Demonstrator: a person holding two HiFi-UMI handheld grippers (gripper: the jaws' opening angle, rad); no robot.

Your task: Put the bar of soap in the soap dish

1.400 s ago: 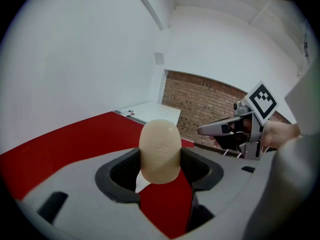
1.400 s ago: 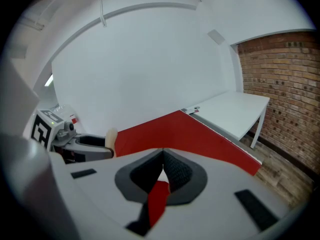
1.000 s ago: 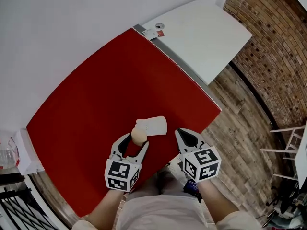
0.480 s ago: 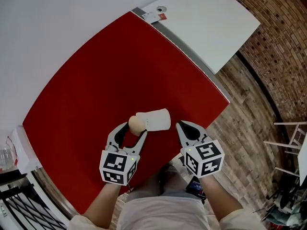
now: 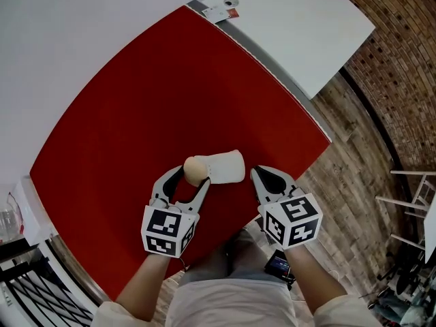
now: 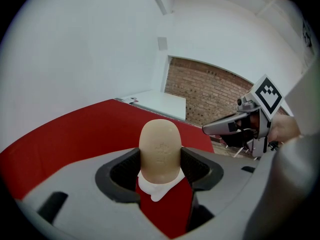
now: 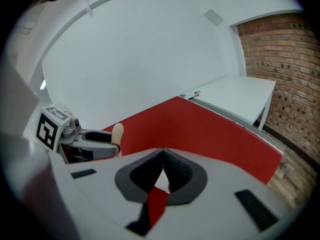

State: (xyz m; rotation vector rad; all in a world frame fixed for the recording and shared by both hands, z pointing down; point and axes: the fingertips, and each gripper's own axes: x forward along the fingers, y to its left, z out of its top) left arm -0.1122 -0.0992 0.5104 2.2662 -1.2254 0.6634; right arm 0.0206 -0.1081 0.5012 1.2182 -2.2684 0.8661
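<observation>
The left gripper (image 5: pixel 191 182) has the bar of soap (image 5: pixel 195 169) between its jaws. The jaws stand wide apart, and the black ribbed pads (image 6: pixel 123 170) press on the two narrow sides of the bar. In the left gripper view the soap (image 6: pixel 160 151) stands upright. It is a smooth, matte, beige piece with a rounded top and a faint mark pressed into its flat face.

The soap dish (image 5: pixel 226 167) lies on the red bench (image 5: pixel 157 94), just in front of both grippers. It is white, oblong, with rounded corners and a plain surface. The soap is at the left end of the dish, and from the head view the two overlap. In the left gripper view a small white part of the dish (image 6: pixel 154 189) shows directly under the lower edge of the bar. I cannot tell if the soap touches the dish or is a little above it.

The right gripper (image 5: pixel 259 176) is just beside the right end of the dish. Its jaws are closed together, the dark pads meet at the tips, and nothing is between them.

The bench top is an even red with a matte look. Against its far edge stands a white table (image 5: pixel 300 33) with a smooth top. To the right are a floor of wooden planks (image 5: pixel 354 148) and a rough brick wall (image 5: pixel 402 60).
</observation>
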